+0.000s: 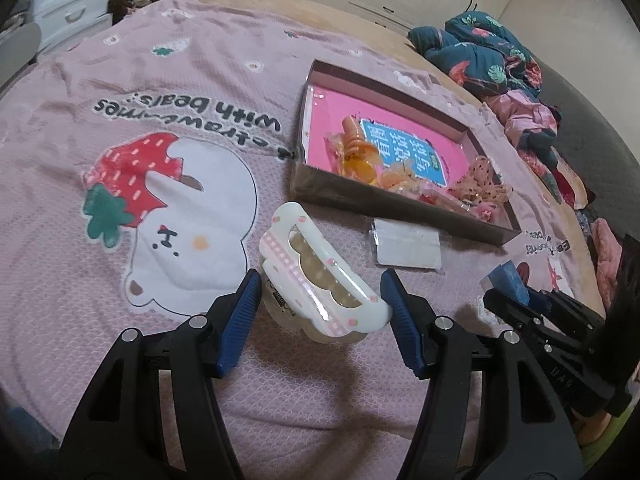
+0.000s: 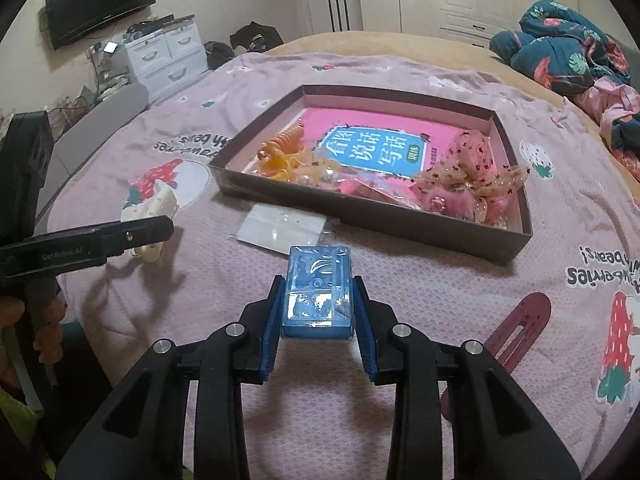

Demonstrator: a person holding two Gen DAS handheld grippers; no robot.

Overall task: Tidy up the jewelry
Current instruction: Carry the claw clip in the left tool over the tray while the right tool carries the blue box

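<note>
A white hair claw clip with pink checks lies on the pink bedspread between the open fingers of my left gripper, which touch neither side of it. It also shows in the right wrist view. My right gripper is shut on a small blue plastic box, held just above the bedspread; its blue tip shows in the left wrist view. A shallow brown tray with a pink book holds orange and pink hair accessories.
A flat clear packet with a white card lies in front of the tray. A dark red hair clip lies at the right. Bundled quilts sit at the far right of the bed. White drawers stand beyond the bed.
</note>
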